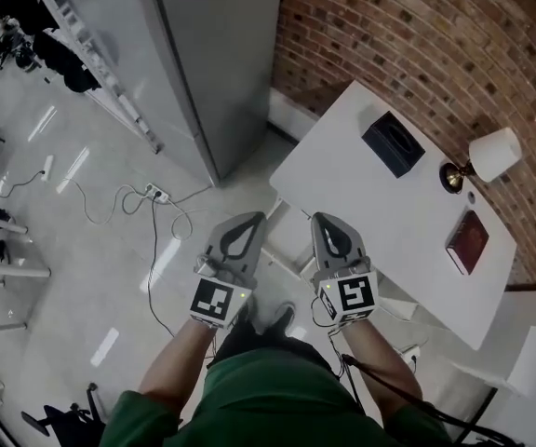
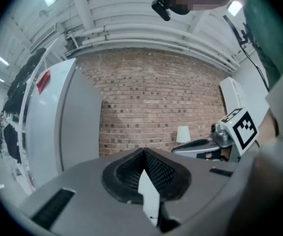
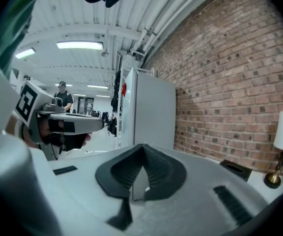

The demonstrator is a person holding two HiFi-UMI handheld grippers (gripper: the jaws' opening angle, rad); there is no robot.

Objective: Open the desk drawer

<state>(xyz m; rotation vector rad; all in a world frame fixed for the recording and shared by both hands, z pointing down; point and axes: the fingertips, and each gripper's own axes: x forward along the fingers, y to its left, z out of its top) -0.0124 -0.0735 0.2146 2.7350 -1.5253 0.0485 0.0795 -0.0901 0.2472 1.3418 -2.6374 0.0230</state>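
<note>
You're holding left gripper and right gripper in the air, both with jaws closing tip to tip on nothing. The white desk is lying ahead-right, its near edge running diagonally off to your right. Right gripper is sitting nearer, over that edge. Drawer front isn't showing; I'm guessing it's hiding below that edge

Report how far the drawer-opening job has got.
Done: nothing visible; no drawer shows pulled out of the white desk. In hand: the left gripper and right gripper are held side by side by the desk's near edge, jaws together, empty. Left: reach the drawer, grip it, pull it open.
</note>
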